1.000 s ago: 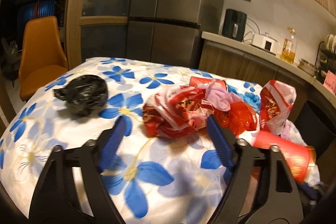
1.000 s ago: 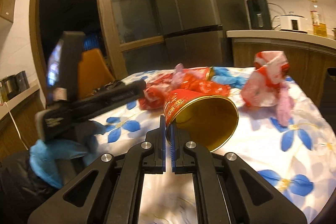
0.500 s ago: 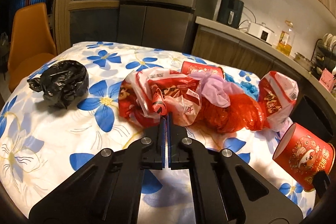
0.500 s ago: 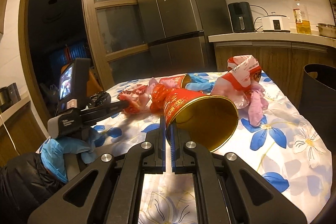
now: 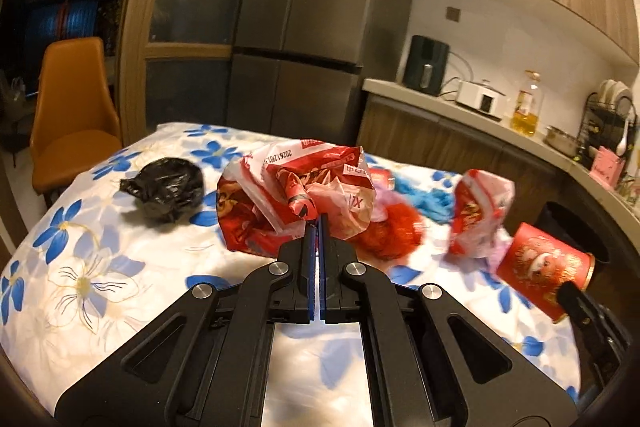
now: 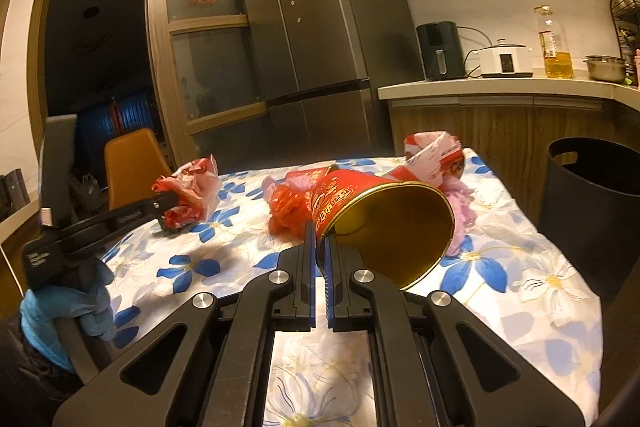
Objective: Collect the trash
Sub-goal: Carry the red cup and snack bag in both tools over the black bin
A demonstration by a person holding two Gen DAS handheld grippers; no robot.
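Note:
My left gripper (image 5: 319, 223) is shut on a crumpled red and white plastic bag (image 5: 292, 195) and holds it above the floral tablecloth (image 5: 120, 267). The bag also shows in the right wrist view (image 6: 188, 199), held off the table. My right gripper (image 6: 319, 239) is shut on the rim of a red paper cup (image 6: 380, 223) with a gold inside, held tilted above the table. The cup also shows in the left wrist view (image 5: 544, 271). A red bag (image 5: 392, 231), another red and white bag (image 5: 480, 215) and a black bag (image 5: 168, 193) lie on the table.
A black trash bin (image 6: 592, 211) stands right of the table, by the kitchen counter (image 6: 500, 91). An orange chair (image 5: 68, 115) stands at the table's far left. A fridge (image 5: 320, 27) is behind the table. Blue and pink scraps (image 5: 428, 199) lie among the bags.
My left gripper closed on the red and white bag and lifted it off the pile. My right gripper kept hold of the cup and moved back toward the bin side.

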